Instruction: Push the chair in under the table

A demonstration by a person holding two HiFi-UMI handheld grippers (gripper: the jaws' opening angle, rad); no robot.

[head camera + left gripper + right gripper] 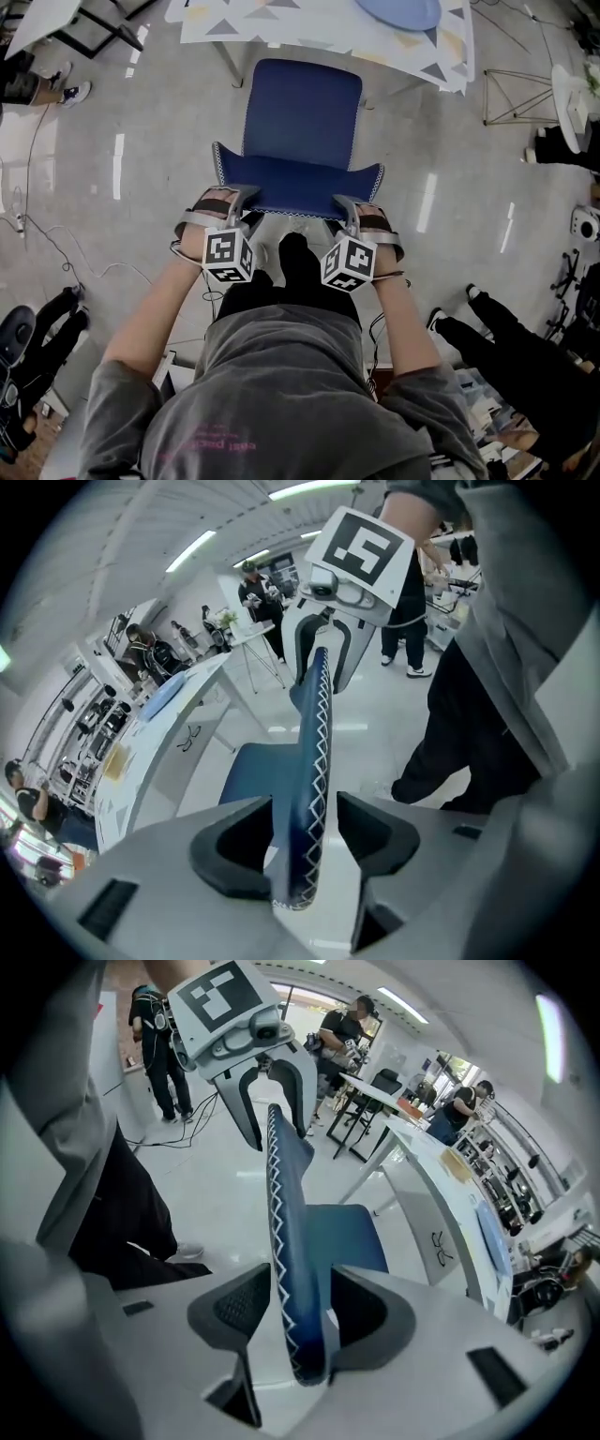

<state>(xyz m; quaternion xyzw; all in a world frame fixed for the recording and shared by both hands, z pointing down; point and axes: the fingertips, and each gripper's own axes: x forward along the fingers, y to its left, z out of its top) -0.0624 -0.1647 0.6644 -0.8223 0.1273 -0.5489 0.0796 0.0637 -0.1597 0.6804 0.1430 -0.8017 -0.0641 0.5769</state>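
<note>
A blue chair stands in front of me, its seat (302, 105) toward the white patterned table (319, 33). Its backrest top edge (298, 183), with white zigzag stitching, is closest to me. My left gripper (240, 201) straddles the backrest's left end and my right gripper (348, 208) its right end. In the left gripper view the backrest (311, 752) runs between the jaws of the left gripper (305, 834), with a gap at one pad (380, 825). In the right gripper view the backrest (284, 1232) likewise sits between the spread jaws of the right gripper (300, 1314).
A light blue plate (398, 11) lies on the table and a pair of glasses (441, 1241) near its edge. People stand around: dark legs (497, 339) at right, another person (37, 349) at lower left. A wire-frame stand (516, 94) is at right; cables (56, 246) trail at left.
</note>
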